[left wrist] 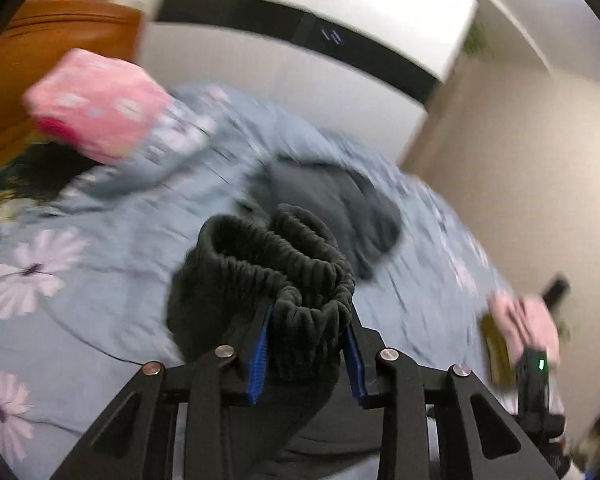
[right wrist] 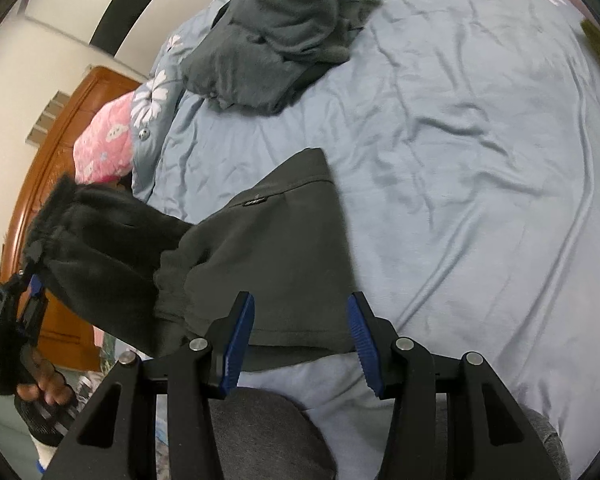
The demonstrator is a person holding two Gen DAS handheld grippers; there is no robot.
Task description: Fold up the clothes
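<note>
Over the bed [right wrist: 460, 160], your left tongs [left wrist: 308, 344] pinch the trousers' ribbed waistband [left wrist: 284, 256]; the dark trousers [right wrist: 276, 256] trail to your half-open, empty right tongs [right wrist: 300, 344]. Keep the band taut and lay it squarely across.

The left gripper [left wrist: 308, 344] has its 2 blue-padded fingers [left wrist: 260, 356] pressed against the bunched elastic waistband of dark trousers [left wrist: 276, 264], lifted off the bed. In the right wrist view the same gripper [right wrist: 36, 280] sits at the far left, gripped from below by the person's left hand [right wrist: 44, 384]. The right gripper [right wrist: 300, 344] points steeply down, its jaws partly apart over the trouser fabric, and its pads [right wrist: 236, 344] press on nothing. The right hand [left wrist: 528, 324] shows blurred at the left view's right edge.
</note>
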